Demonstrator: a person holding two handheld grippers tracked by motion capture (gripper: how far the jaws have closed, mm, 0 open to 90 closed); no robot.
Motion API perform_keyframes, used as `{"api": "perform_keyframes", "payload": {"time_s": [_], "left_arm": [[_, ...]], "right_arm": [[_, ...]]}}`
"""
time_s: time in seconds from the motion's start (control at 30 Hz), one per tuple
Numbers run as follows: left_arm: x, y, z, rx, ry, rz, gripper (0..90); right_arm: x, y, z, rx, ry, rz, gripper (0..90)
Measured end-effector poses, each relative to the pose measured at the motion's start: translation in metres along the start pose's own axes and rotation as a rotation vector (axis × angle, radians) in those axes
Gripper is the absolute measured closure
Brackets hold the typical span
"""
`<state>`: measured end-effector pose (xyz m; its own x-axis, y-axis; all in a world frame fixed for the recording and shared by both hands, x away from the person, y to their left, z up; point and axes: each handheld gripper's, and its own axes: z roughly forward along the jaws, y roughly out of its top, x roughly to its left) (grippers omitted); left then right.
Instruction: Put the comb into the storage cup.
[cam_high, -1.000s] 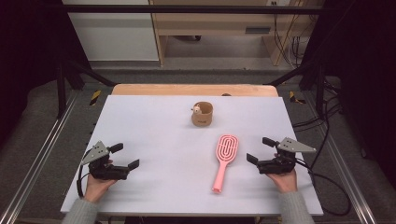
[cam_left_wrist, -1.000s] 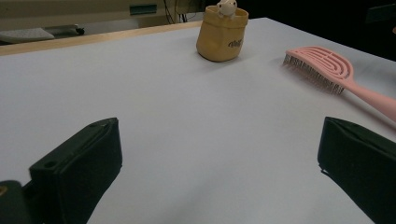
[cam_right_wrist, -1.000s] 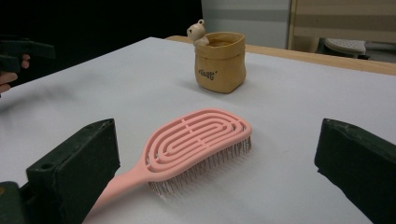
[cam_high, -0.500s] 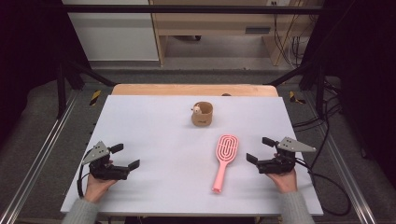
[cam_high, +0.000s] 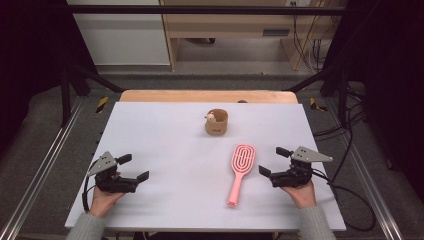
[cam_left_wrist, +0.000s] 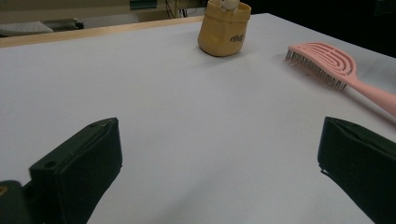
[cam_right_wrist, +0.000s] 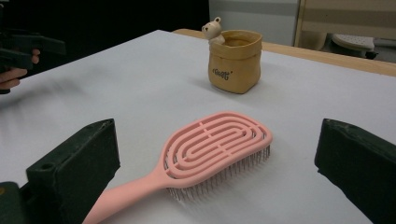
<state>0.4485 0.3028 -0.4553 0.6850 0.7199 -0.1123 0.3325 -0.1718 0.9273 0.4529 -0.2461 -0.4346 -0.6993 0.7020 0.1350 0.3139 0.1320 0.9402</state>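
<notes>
Nothing has moved since the earlier frames. On the white worktop the pink brush lies bristles down beside the right tool; both it and the left tool gape wide, empty. Work unstarted; the tan pot waits beyond.

Item one, sole legible mark you have: small dark script on the tan pot, centre of frame; letters too blurred to read.
</notes>
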Motion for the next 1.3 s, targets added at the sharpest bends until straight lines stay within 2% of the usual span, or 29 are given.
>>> {"api": "perform_keyframes", "payload": {"time_s": [0.27, 0.33, 0.47, 0.67, 0.87, 1.07, 1.13, 1.3], "left_arm": [[0.001, 0.000, 0.000, 0.003, 0.005, -0.003, 0.0], [0.001, 0.000, 0.000, 0.004, 0.004, -0.002, 0.0], [0.001, 0.000, 0.000, 0.006, 0.005, -0.002, 0.0], [0.001, -0.001, 0.000, 0.005, 0.004, -0.002, 0.0], [0.001, -0.001, 0.000, 0.007, 0.005, -0.003, 0.0], [0.001, -0.001, 0.000, 0.007, 0.005, -0.004, 0.0], [0.001, -0.001, 0.000, 0.009, 0.007, -0.004, 0.0], [0.001, -0.001, 0.000, 0.010, 0.007, -0.004, 0.0]], "right_arm": [[0.010, 0.004, 0.005, 0.018, 0.014, -0.017, 1.3], [0.014, 0.005, 0.006, 0.014, 0.028, -0.029, 4.0], [0.016, 0.006, 0.007, 0.010, 0.041, -0.020, 6.4], [0.023, 0.007, 0.011, 0.017, 0.045, -0.030, 14.3], [0.028, 0.008, 0.016, 0.029, 0.050, -0.025, 18.3], [0.036, 0.008, 0.022, 0.064, 0.064, -0.050, 26.5], [0.039, 0.008, 0.025, 0.074, 0.087, -0.054, 32.9], [0.044, 0.008, 0.028, 0.086, 0.104, -0.069, 42.7]]}}
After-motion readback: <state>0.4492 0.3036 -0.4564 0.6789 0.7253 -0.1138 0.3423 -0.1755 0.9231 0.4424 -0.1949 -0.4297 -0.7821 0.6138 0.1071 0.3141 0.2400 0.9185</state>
